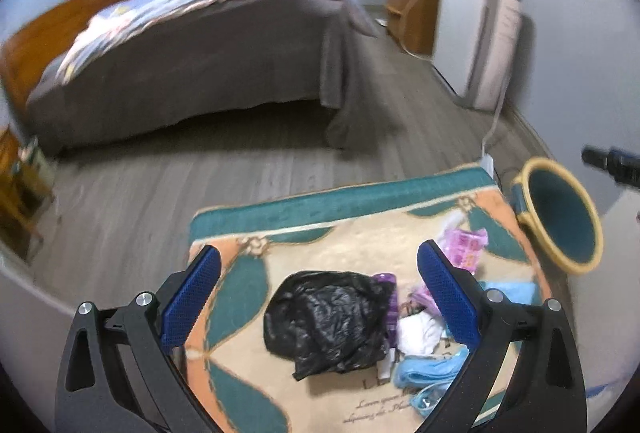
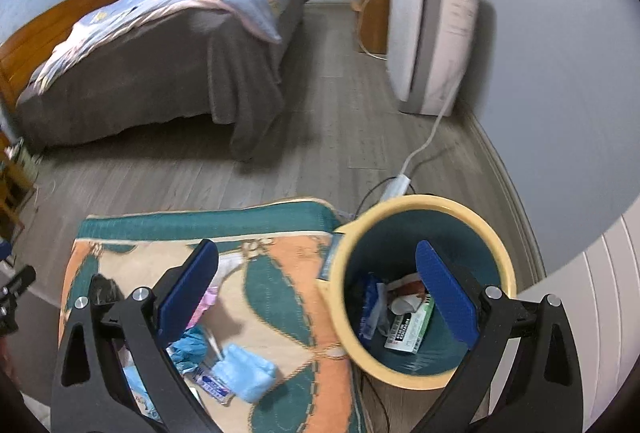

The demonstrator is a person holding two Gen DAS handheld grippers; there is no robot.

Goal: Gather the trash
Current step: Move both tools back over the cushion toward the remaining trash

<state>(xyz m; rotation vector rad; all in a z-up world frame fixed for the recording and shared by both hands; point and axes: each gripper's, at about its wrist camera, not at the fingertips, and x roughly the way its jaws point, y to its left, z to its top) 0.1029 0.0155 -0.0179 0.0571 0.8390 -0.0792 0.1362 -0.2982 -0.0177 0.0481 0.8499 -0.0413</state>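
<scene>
I am picking up trash off the rug [image 1: 248, 225]. My left gripper [image 1: 320, 297] has its jaws wide open with nothing in them, and it hangs over the crumpled black plastic bag [image 1: 328, 325] near the middle of the rug. My right gripper [image 2: 316, 297] is wide open and empty too. It hangs by the yellow-rimmed bin [image 2: 424, 293], just off the rug's right edge, which has some trash in it already.

More trash lies right of the bag: pink wrappers [image 1: 468, 245] and light blue tissue [image 2: 248, 373]. I think the bag comes next. It is soft and puffy, so I should go down low, keep it between both pads, and squeeze a thick fold so it does not slip out.
</scene>
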